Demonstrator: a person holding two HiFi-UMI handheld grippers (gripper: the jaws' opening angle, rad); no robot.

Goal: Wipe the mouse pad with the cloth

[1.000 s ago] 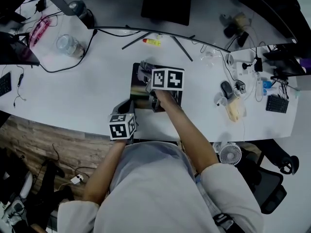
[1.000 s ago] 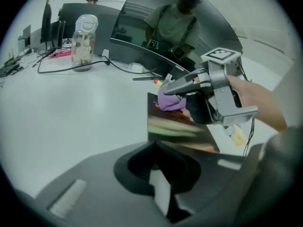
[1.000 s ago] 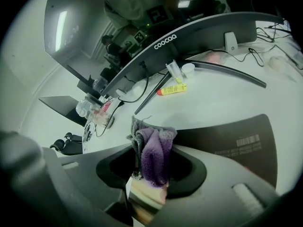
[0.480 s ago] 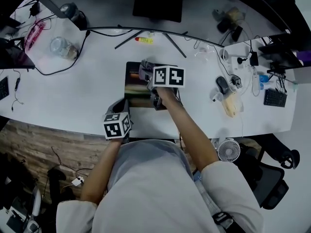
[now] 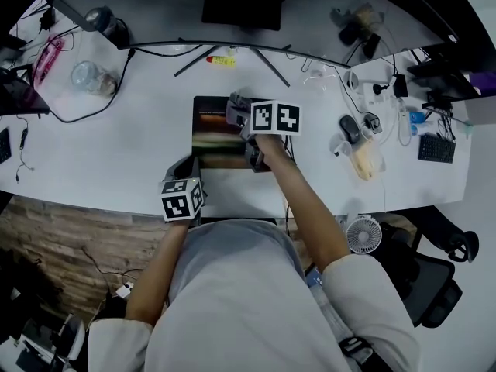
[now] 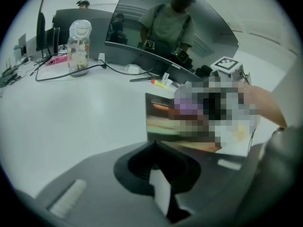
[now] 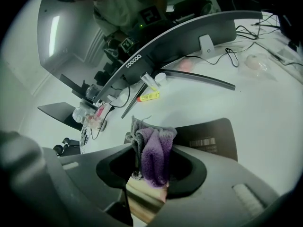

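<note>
Right gripper [image 7: 152, 161], hand-held: jaws clenched on a bunched purple-and-grey fleecy cloth [image 7: 154, 148], with the wad protruding past the jaw tips. Positioned, per the head view, over the far part of the dark rectangular mouse pad [image 5: 211, 139] with its printed picture. Contact between cloth and pad likely but not confirmed from any view.

Left gripper [image 5: 184, 167]: jaws drawn together, nothing between them. Tip just beside the pad's near left corner, low over the white desk [image 5: 116, 146]. Touching the pad or not: cannot tell.

Judgement: wiping stroke in hand, task part done at most. No visible sign of which areas are already covered.

Recommended for the step:
- Press down until the wad flattens, so that fabric and not jaw plastic meets the surface.
- Work in straight overlapping passes from the far edge toward the near edge, then along the borders.
- Pin the near left corner with the free gripper; thin pad on a smooth top, judged liable to slide or ruck under a sideways drag.
- Stop each pass at the pad's edge, short of the small yellow item [image 5: 221, 60] lying beyond it.
</note>
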